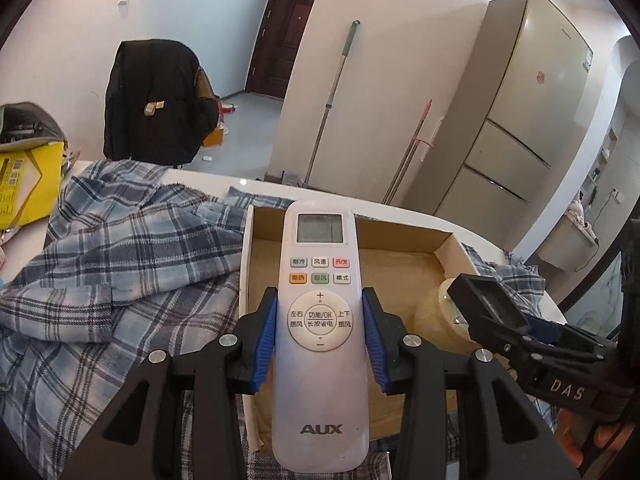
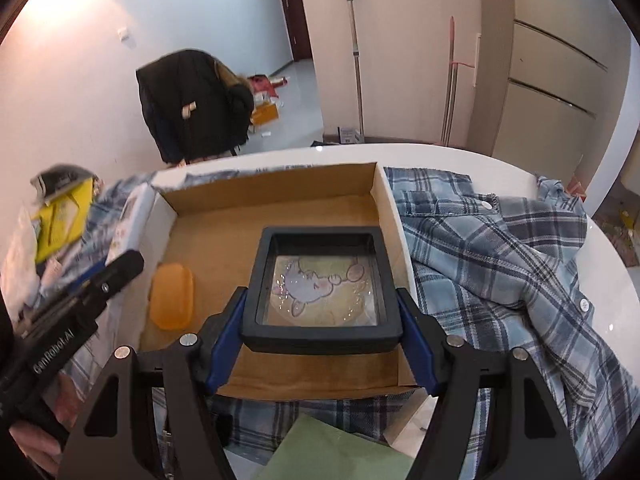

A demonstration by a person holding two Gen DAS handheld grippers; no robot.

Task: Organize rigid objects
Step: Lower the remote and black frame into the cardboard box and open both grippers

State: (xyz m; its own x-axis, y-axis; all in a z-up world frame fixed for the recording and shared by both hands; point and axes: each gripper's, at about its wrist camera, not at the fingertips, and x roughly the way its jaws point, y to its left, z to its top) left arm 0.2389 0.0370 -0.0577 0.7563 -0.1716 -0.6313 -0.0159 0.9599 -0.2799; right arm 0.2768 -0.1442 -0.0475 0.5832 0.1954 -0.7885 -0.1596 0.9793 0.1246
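On the white table (image 2: pixel 500 160), a plaid shirt (image 2: pixel 500 256) underlies an open cardboard box (image 2: pixel 280 188), the collecting bin holding an orange soap-like block (image 2: pixel 173 295). Left gripper (image 1: pixel 320 336) fingers clamp the white remote (image 1: pixel 320 320); right gripper (image 2: pixel 320 332) fingers clamp the black picture frame (image 2: pixel 322 292), both poised over the box, presumably for deposit.

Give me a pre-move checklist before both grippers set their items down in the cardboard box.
1. Left gripper grip on AUX remote: ok, blue pads at both its sides.
2. Right gripper grip on black square frame: ok, clamped at both edges.
3. Cardboard box open: ok.
4. Bare floor under the frame: ok; orange soap-like block lies to its left.
5. Free spot for the remote: cannot tell.
6. Plaid shirt outside the box: ok.
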